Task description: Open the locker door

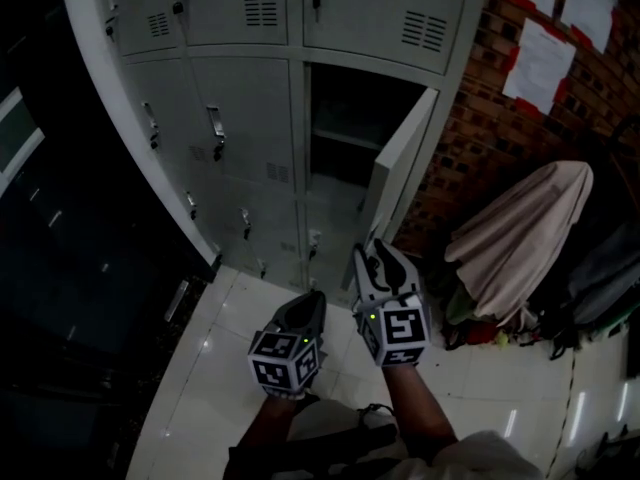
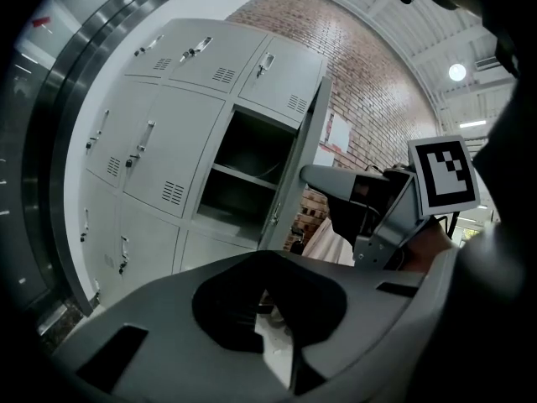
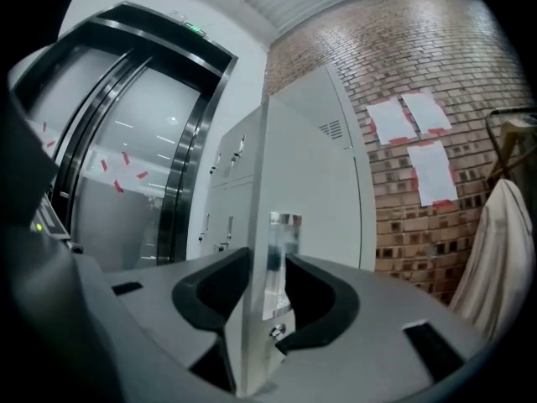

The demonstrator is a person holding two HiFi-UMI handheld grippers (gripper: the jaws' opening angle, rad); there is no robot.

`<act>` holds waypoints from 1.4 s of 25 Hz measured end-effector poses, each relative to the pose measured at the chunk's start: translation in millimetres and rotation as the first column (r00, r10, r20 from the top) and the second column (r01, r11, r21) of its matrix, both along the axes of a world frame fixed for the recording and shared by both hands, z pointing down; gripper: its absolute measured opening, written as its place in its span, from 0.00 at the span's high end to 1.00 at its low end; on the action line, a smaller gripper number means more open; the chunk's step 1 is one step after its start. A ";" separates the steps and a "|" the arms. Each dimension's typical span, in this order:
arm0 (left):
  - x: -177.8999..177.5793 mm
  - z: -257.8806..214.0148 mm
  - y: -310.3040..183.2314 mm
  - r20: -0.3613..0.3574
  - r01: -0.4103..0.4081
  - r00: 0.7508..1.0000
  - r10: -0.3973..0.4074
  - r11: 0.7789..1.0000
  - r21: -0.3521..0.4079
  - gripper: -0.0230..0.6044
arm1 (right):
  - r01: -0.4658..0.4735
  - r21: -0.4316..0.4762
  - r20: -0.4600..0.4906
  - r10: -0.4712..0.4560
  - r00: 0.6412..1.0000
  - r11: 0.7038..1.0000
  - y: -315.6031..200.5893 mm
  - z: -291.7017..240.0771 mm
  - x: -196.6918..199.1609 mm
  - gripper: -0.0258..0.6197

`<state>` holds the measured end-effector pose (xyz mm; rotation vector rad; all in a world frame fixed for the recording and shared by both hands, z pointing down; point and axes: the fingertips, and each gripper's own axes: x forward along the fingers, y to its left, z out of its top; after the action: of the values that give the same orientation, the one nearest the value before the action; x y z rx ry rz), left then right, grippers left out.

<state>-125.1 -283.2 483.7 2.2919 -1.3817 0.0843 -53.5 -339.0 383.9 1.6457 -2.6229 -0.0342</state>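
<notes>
The grey locker bank stands ahead, and one middle door is swung out toward me, baring a dark compartment with a shelf. My right gripper reaches the free edge of that door. In the right gripper view the door is edge-on between the jaws, its chrome handle just inside the right pad. The right gripper is open around it. My left gripper hangs lower left, shut and holding nothing. The left gripper view also shows the open door.
A brick wall with pinned papers runs to the right of the lockers. A pale cloth drapes over something there, with bags beside it. Dark glass doors stand to the left. The floor is of white tiles.
</notes>
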 end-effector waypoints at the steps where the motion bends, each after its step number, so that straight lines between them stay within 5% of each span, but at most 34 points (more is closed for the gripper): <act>1: 8.6 1.4 4.5 0.001 -0.001 1.000 0.001 1.000 -0.002 0.97 | 0.006 0.001 0.003 -0.006 1.000 1.000 4.3 -0.4 7.5 0.71; 12: 71.9 6.0 47.4 0.006 0.023 1.000 -0.023 1.000 -0.003 0.97 | 0.061 -0.057 -0.037 -0.063 0.997 0.996 37.9 9.7 75.7 0.85; 26: 100.5 -1.1 53.7 0.020 0.003 1.000 -0.003 1.000 0.016 0.97 | -0.019 -0.030 -0.027 0.019 0.999 0.999 38.8 4.1 132.9 0.84; 35: 104.3 -5.6 49.8 0.026 -0.002 1.000 0.002 1.000 0.023 0.97 | -0.019 -0.035 -0.030 0.018 0.999 0.999 42.0 2.1 133.1 0.85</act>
<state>-20.8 -233.4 478.1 2.3188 -1.4001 0.1001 79.6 -296.9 386.0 1.6451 -2.5714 -0.0122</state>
